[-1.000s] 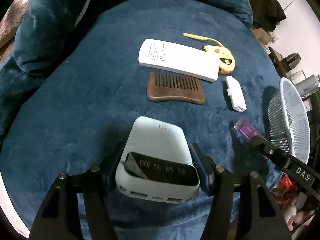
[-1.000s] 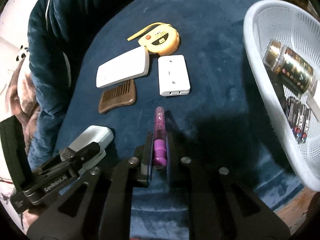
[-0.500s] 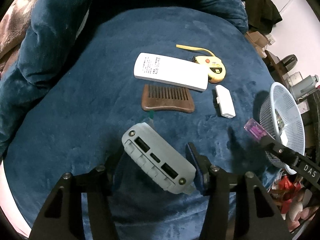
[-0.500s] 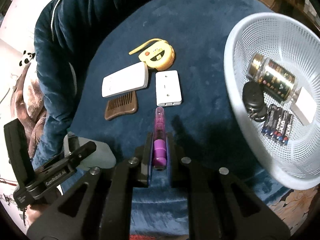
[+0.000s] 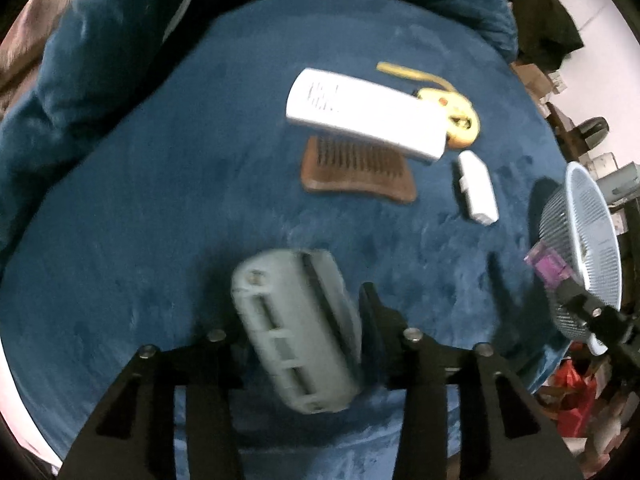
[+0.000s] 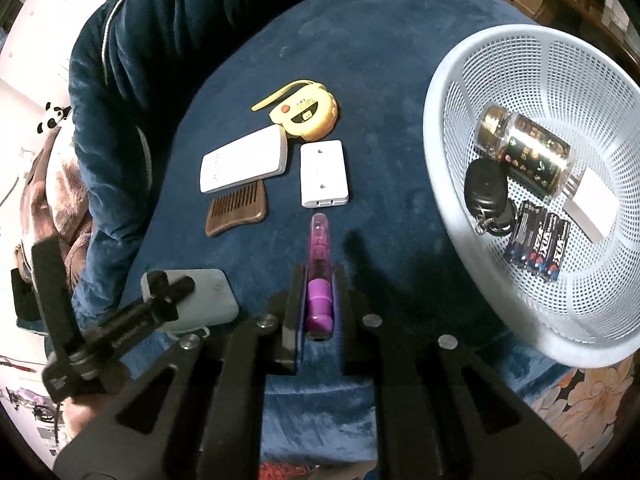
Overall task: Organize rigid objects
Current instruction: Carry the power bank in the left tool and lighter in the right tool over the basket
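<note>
Left wrist view: left gripper jaws closing around the grey power bank, tilted on edge between them – pad contact unclear through blur. Right wrist view: right gripper clamped on the purple pen above the blue cloth, beside the white basket.

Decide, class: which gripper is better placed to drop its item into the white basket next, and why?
Right. The right gripper is shut on the purple lighter, with the white basket just beside it. The left gripper is closing around the grey power bank, farther from the basket.
</note>
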